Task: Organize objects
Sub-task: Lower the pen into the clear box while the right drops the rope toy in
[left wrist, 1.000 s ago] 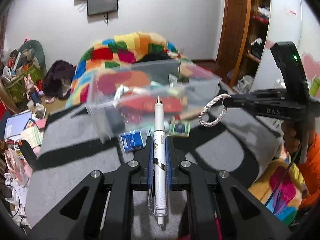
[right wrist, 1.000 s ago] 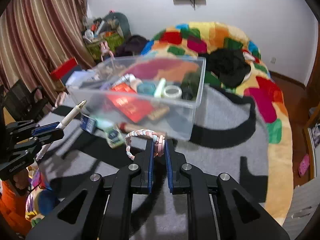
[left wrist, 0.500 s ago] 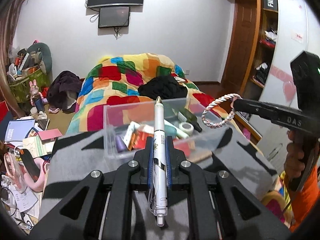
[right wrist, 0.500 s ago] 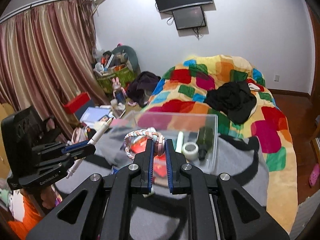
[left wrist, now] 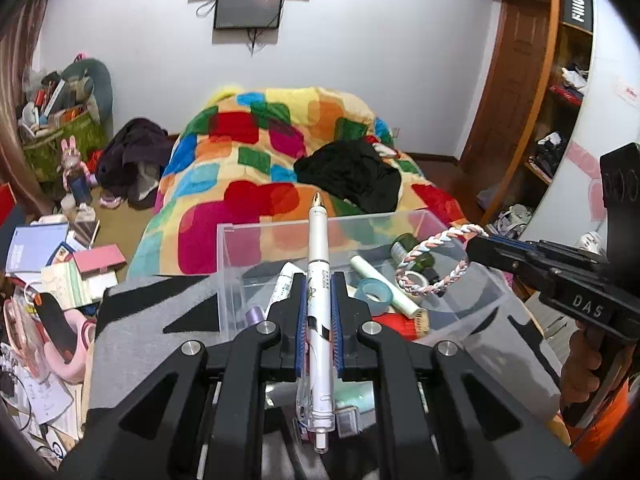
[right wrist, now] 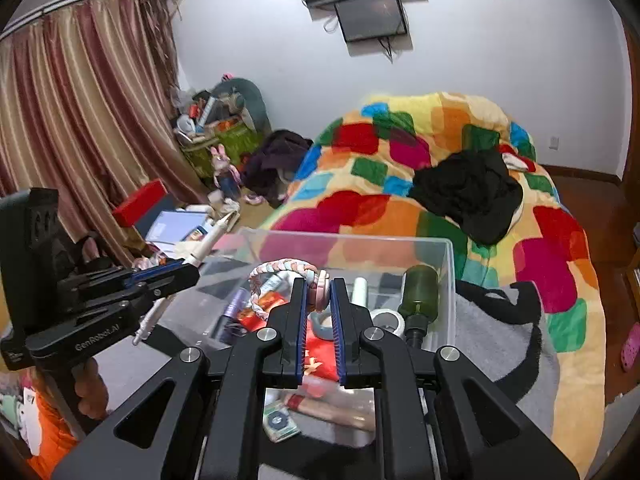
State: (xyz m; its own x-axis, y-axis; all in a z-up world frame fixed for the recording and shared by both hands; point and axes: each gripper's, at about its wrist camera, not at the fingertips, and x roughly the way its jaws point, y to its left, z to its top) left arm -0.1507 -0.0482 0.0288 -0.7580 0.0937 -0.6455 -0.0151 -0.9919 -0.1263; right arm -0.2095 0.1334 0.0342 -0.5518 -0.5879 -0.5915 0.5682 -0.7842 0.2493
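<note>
Left wrist view: left gripper [left wrist: 318,276] fingers clamped on a white pen [left wrist: 319,296], pen lies lengthwise between the blue pads, gold tip pointing forward over the clear plastic box [left wrist: 280,236], click end sticking back toward the camera. Box sits on a grey and black blanket [left wrist: 140,312] on the bed, at its near end; colourful patchwork quilt [left wrist: 256,160] covers the far part, black garment [left wrist: 352,172] on top of it. Inside the box: blue tape ring [left wrist: 374,290], white tube [left wrist: 384,284], dark green bottle [left wrist: 408,246], white tape roll [left wrist: 416,278], red packet [left wrist: 400,326]. Right gripper [left wrist: 474,246] comes in from the right edge, fingers pinched on a braided pink-and-white bracelet [left wrist: 434,264] that hangs above the box's right side; a hand [left wrist: 580,372] holds its handle. Right wrist view: right gripper [right wrist: 319,294] fingers closed on the bracelet [right wrist: 280,270], loop sticking out to the left of the fingers, over the open box [right wrist: 450,280]. Green bottle [right wrist: 418,292] lies against the box's right wall, white tape roll [right wrist: 386,318] beside it, red packet [right wrist: 320,356] under the fingers. Left gripper [right wrist: 188,270] at the left, gripping the pen [right wrist: 210,238] with the tip angled up, just beside the box's left wall. Small card [right wrist: 280,422] on the blanket in front of the box.
</note>
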